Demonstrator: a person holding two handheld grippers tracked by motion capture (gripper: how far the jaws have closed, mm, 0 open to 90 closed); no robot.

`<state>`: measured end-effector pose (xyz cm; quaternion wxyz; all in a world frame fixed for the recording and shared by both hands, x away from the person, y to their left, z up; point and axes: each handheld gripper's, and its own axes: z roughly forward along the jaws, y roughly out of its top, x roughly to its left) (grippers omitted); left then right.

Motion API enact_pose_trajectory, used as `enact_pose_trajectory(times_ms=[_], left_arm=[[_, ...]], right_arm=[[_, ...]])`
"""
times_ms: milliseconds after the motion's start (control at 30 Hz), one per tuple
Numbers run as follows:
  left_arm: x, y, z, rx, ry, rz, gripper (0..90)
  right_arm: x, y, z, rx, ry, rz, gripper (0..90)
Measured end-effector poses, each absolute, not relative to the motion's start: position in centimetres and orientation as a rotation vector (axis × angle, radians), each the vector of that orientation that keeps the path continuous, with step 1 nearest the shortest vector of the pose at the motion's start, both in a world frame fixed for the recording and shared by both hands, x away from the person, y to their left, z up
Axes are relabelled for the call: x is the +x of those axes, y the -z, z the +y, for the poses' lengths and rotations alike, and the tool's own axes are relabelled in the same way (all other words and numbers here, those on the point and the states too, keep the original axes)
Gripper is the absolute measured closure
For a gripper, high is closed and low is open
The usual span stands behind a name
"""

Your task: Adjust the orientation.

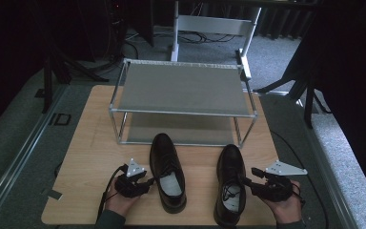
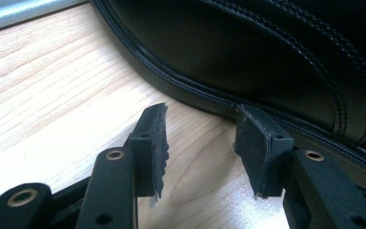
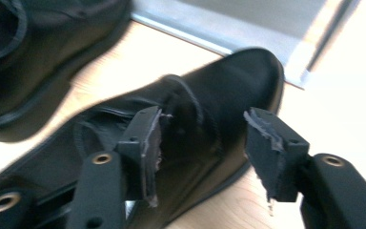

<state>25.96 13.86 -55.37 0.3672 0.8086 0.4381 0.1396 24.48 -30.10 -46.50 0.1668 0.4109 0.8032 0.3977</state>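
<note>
We have both black shoes on the desk (image 1: 95, 143) just before the shoe rack (image 1: 181, 88), toes toward it, ready for shelving. Our left gripper (image 1: 140, 183) sits with jaws apart beside the left shoe (image 1: 167, 171), gripping nothing. Our right gripper (image 1: 255, 183) is spread wide by the right shoe (image 1: 230, 188), upper between its jaws, unclamped

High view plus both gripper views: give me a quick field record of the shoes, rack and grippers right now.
left shoe: flat on the table, toe toward the rack
right shoe: flat on the table, toe toward the rack
rack: two tiers, both bare
left gripper: open, beside the left shoe's sole edge, holding nothing
right gripper: open, over the right shoe's side; fingers not pressing it
</note>
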Motion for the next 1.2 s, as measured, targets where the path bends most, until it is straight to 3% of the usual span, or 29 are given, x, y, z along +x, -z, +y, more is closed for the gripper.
enact_pose_trajectory(times_ms=[267,433,533,567,633,933,1200], left_arm=[[26.0,55.4,13.9,2.077,-0.359,1.128,54.2],[26.0,55.4,13.9,2.076,-0.356,1.128,54.0],[26.0,55.4,13.9,2.074,-0.353,1.130,53.9],[26.0,55.4,13.9,2.075,-0.354,1.130,53.9],[26.0,55.4,13.9,2.076,-0.356,1.129,53.9],[26.0,55.4,13.9,2.074,-0.348,1.132,53.8],[26.0,55.5,14.0,2.068,-0.342,1.135,53.7]], right_arm=[[23.2,45.8,-27.9,1.038,-1.151,2.388,29.6],[23.6,47.4,-26.7,1.028,-1.014,2.462,27.5],[23.9,48.0,-26.5,1.088,-0.916,2.439,32.9],[24.7,48.6,-26.7,1.162,-0.862,2.406,39.7],[25.2,48.9,-26.9,1.199,-0.876,2.411,41.7],[24.9,47.8,-27.3,1.152,-0.863,2.266,74.6],[27.0,46.7,-27.7,1.080,-0.963,2.231,79.8]])
